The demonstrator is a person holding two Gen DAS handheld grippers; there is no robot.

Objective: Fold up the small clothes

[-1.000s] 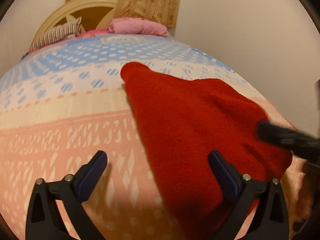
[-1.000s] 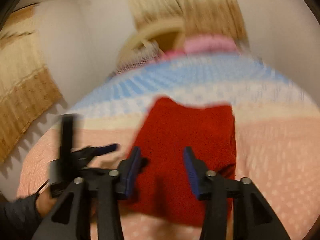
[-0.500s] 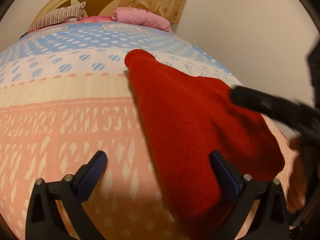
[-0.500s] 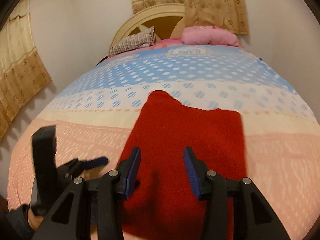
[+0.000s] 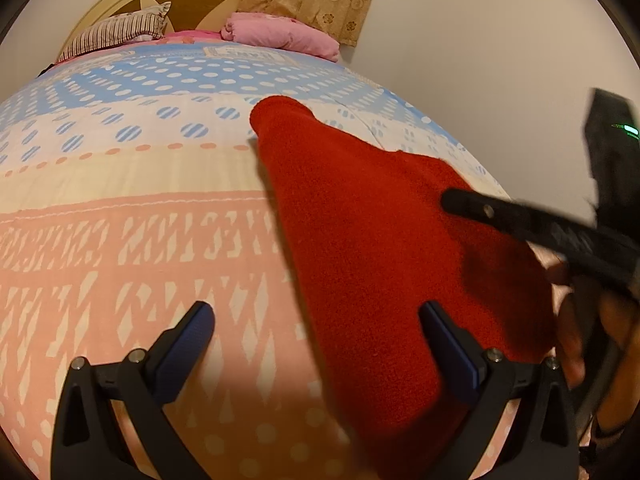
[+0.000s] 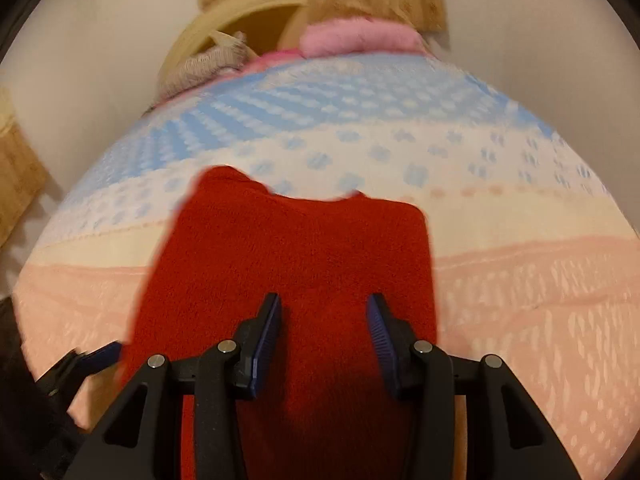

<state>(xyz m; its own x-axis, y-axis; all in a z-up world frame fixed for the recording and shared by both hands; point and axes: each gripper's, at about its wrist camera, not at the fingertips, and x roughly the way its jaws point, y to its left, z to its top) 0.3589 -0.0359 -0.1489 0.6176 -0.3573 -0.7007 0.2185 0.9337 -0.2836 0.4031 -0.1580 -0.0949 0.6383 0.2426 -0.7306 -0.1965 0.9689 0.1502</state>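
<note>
On the patterned bedspread point(image 5: 120, 208) a red fleece garment point(image 5: 372, 240) is spread flat, near the foot of the bed and well apart from the pillows at the headboard. Its near edge is straddled by the left gripper point(image 5: 316, 344), whose fingers are spread wide: one pad is held over bare bedspread, the other over the red fabric, and nothing is pinched. Above the middle of the garment's near part the right gripper point(image 6: 324, 336) is held, its fingers parted with fleece visible between them; no cloth is seen to be clamped, and whether the pads touch the fabric cannot be told.

The step in hand is judged to be the positioning for a fold, with the garment laid out and no grasp yet made. For the next move, a hem or side edge would have to be pinched by each gripper, lifted together and carried across, so that the thick fleece is doubled without bunching.

No containers are shown. Only a striped pillow point(image 5: 116, 34) and a pink folded blanket point(image 5: 280, 36) are seen at the head of the bed.
</note>
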